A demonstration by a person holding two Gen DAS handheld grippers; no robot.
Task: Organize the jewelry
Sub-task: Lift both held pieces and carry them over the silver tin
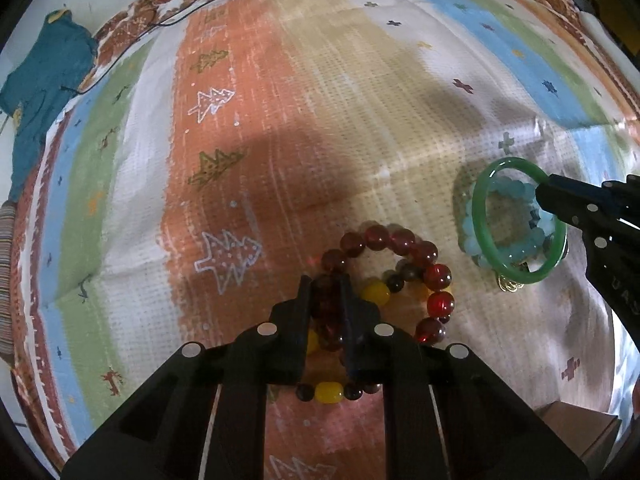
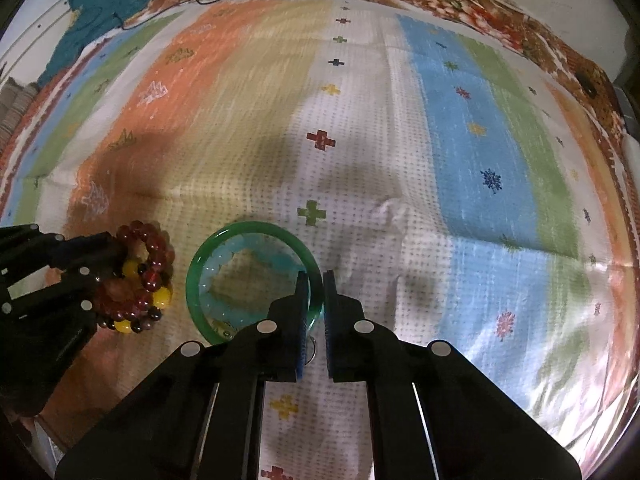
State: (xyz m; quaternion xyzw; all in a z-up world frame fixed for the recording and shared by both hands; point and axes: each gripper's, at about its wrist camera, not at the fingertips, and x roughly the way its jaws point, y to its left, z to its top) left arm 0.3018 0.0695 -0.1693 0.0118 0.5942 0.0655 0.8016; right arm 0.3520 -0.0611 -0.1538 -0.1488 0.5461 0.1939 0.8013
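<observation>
My left gripper (image 1: 326, 284) is shut on a dark red bead bracelet (image 1: 400, 240), which lies over a second bracelet of brown and yellow beads (image 1: 329, 392) on the striped cloth. It also shows in the right wrist view (image 2: 154, 246). My right gripper (image 2: 316, 276) is shut on the rim of a green bangle (image 2: 208, 256), held tilted just above a pale blue bead bracelet (image 2: 244, 246). In the left wrist view the green bangle (image 1: 480, 196) hangs over the blue beads (image 1: 468, 236), with a small gold charm (image 1: 509, 285) below.
The striped cloth (image 1: 248, 92) covers the table. A teal cloth (image 1: 44, 80) lies at the far left with thin cables (image 1: 192, 4) near it. A cardboard box (image 1: 580, 432) sits at the lower right edge.
</observation>
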